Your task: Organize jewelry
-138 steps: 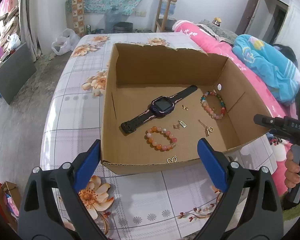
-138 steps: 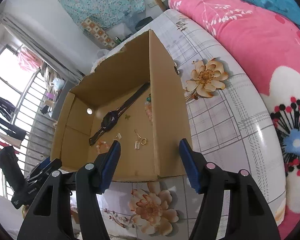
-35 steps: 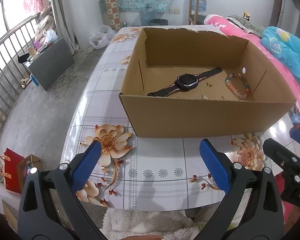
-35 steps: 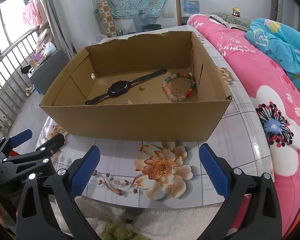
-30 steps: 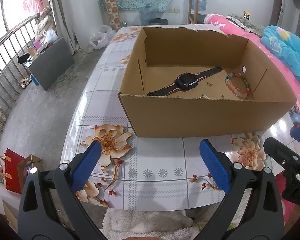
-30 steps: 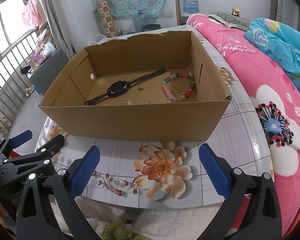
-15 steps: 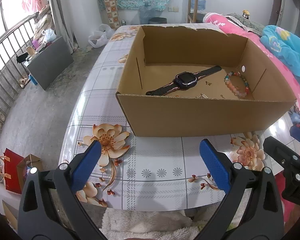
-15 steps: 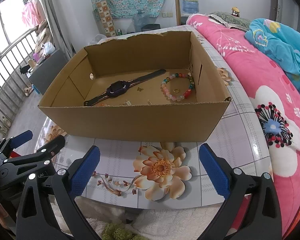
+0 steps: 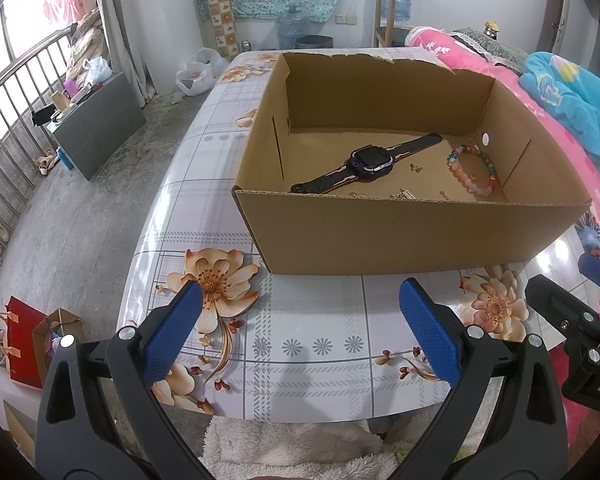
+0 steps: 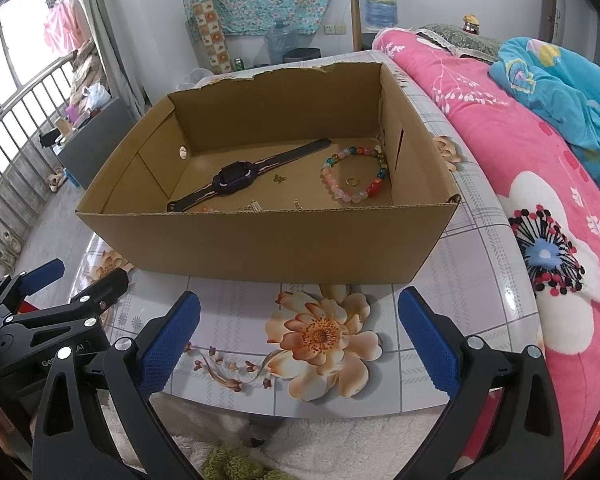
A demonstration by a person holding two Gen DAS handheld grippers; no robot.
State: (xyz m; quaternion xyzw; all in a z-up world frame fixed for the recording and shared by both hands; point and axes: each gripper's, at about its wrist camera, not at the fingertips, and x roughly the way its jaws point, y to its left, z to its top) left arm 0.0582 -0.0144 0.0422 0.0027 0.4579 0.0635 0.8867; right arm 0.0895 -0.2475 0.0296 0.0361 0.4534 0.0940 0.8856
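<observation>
An open cardboard box (image 9: 400, 240) (image 10: 268, 240) stands on the floral table. Inside lie a black smartwatch (image 9: 370, 166) (image 10: 236, 178), a bead bracelet (image 9: 472, 178) (image 10: 356, 178) with a gold ring (image 10: 352, 181) inside it, a small butterfly charm (image 10: 277, 178), and small gold pieces (image 9: 406, 194) (image 10: 254, 206) near the front wall. My left gripper (image 9: 300, 328) is open and empty, held over the table's near edge in front of the box. My right gripper (image 10: 300, 328) is open and empty, also in front of the box.
The table (image 9: 204, 184) has a floral plaid cover. A bed with a pink quilt (image 10: 520, 152) runs along the right. A grey floor (image 9: 68, 208), railing and red bags (image 9: 20, 344) lie to the left. A fluffy white rug (image 9: 292, 448) lies below the table edge.
Earlier both grippers were close to the box, looking down into it. They have pulled back and lowered in front of it. Over the last second both views shift only slightly.
</observation>
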